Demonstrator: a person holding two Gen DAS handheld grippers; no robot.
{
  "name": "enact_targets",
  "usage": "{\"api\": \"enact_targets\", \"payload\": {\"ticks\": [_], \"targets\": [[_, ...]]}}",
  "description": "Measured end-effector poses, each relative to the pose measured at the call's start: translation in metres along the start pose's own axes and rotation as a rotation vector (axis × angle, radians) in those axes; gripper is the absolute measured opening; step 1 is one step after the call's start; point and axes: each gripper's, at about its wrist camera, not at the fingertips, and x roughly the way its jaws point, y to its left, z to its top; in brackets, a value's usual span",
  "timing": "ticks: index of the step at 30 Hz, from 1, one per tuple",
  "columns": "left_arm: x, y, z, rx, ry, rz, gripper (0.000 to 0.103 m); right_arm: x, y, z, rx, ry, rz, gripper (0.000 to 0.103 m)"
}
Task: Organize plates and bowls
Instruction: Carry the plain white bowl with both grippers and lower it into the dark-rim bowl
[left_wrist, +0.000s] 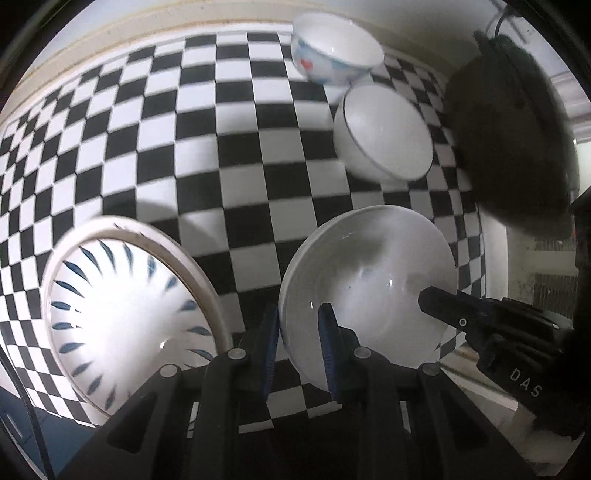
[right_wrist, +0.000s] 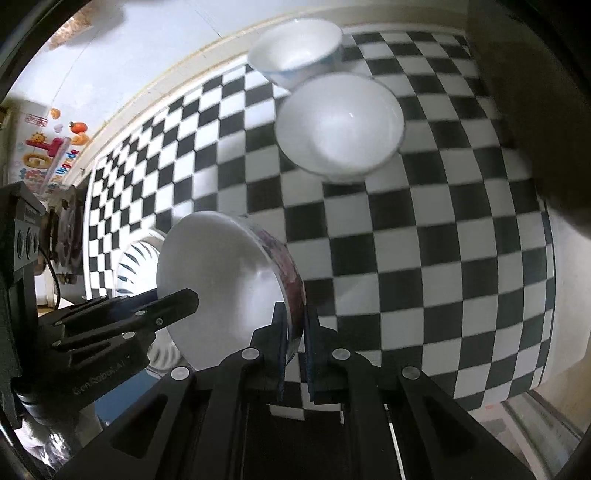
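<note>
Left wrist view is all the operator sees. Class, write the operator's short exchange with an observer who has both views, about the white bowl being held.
Operator: Is the white bowl plain on the outside too?
Observer: No. The right wrist view shows a dark purplish patterned band around its outer wall.
Operator: I see only one finger of the right hand-held gripper, inside the bowl. Is it gripping?
Observer: Yes. Its jaws are shut on the rim, one finger inside and the other outside against the band.
</note>
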Motion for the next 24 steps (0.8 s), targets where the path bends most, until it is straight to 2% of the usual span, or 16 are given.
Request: {"api": "enact_targets", "payload": {"ticks": [14, 24], "targets": [[0.06, -0.021, 0.002, 0.045, 0.102, 0.028, 0.019, 0.043, -0.044, -0.008, 0.056, 0.078, -0.024, 0.009], [0.061, -0.027, 0.006, 0.059, 0.095, 0.036, 0.019, 0.054, -0.058, -0.007, 0.089, 0.112, -0.017, 0.009]]}}
